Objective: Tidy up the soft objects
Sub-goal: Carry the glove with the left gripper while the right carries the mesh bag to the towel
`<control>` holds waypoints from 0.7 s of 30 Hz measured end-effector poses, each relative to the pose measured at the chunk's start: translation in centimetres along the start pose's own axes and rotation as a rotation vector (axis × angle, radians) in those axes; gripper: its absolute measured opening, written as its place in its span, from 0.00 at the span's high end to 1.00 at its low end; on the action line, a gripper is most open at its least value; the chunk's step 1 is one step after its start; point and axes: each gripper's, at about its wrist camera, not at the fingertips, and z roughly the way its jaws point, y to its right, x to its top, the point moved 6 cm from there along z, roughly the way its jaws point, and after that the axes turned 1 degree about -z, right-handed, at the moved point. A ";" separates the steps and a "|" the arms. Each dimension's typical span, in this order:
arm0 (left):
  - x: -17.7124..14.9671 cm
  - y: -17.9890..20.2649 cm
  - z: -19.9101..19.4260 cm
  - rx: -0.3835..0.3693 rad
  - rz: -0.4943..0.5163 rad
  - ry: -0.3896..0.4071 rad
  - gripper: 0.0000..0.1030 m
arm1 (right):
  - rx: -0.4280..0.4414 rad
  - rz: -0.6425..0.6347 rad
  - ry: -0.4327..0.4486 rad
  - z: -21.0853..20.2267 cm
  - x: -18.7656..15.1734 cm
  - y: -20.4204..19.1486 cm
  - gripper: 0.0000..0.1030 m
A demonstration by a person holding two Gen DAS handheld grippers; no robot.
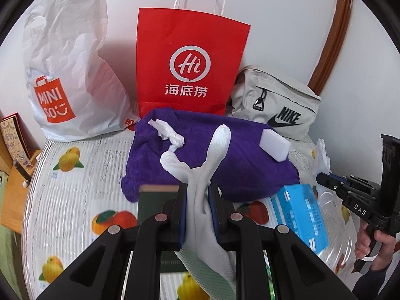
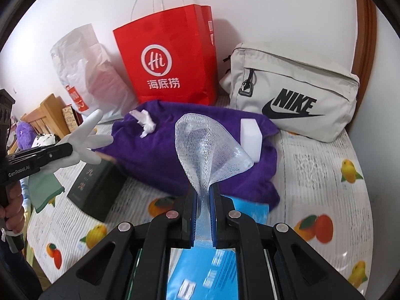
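Observation:
My left gripper (image 1: 198, 195) is shut on a white glove (image 1: 215, 150) with a green cuff, held above the table; the glove also shows in the right wrist view (image 2: 85, 137). My right gripper (image 2: 202, 195) is shut on a clear mesh net (image 2: 202, 147), held up over a purple towel (image 2: 175, 137). The purple towel (image 1: 200, 150) lies in the middle of the table. On it rest a white sponge block (image 1: 275, 145) and a crumpled white tissue (image 1: 167, 132). The right gripper appears at the right edge of the left wrist view (image 1: 322, 177).
A red paper bag (image 1: 187, 62), a white Miniso plastic bag (image 1: 67, 75) and a grey Nike pouch (image 2: 295, 95) stand along the wall. A blue box (image 1: 300, 215) and a dark green box (image 2: 97, 187) lie on the fruit-print tablecloth (image 1: 62, 200).

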 end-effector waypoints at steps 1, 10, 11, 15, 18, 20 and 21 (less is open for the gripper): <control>0.5 -0.2 0.4 0.002 -0.003 0.000 0.85 | 0.000 -0.003 -0.003 0.5 0.4 0.1 0.91; 3.8 -0.8 4.3 0.012 -0.008 -0.026 0.85 | 0.003 -0.009 -0.039 4.8 2.8 1.4 0.91; 4.1 -0.9 4.7 0.015 -0.005 -0.027 0.85 | 0.004 -0.011 -0.042 5.1 2.9 1.5 0.91; 5.0 -1.3 6.3 0.019 -0.012 -0.040 0.85 | 0.007 -0.009 -0.058 6.5 3.3 1.9 0.91; 5.4 -1.5 7.3 0.020 -0.016 -0.049 0.85 | 0.009 -0.003 -0.070 7.3 3.4 2.2 0.91; 5.7 -1.5 7.9 0.021 -0.012 -0.056 0.85 | 0.011 0.001 -0.080 8.0 3.5 2.4 0.91; 5.8 -1.5 8.2 0.025 -0.009 -0.057 0.85 | 0.009 0.002 -0.086 8.3 3.5 2.5 0.91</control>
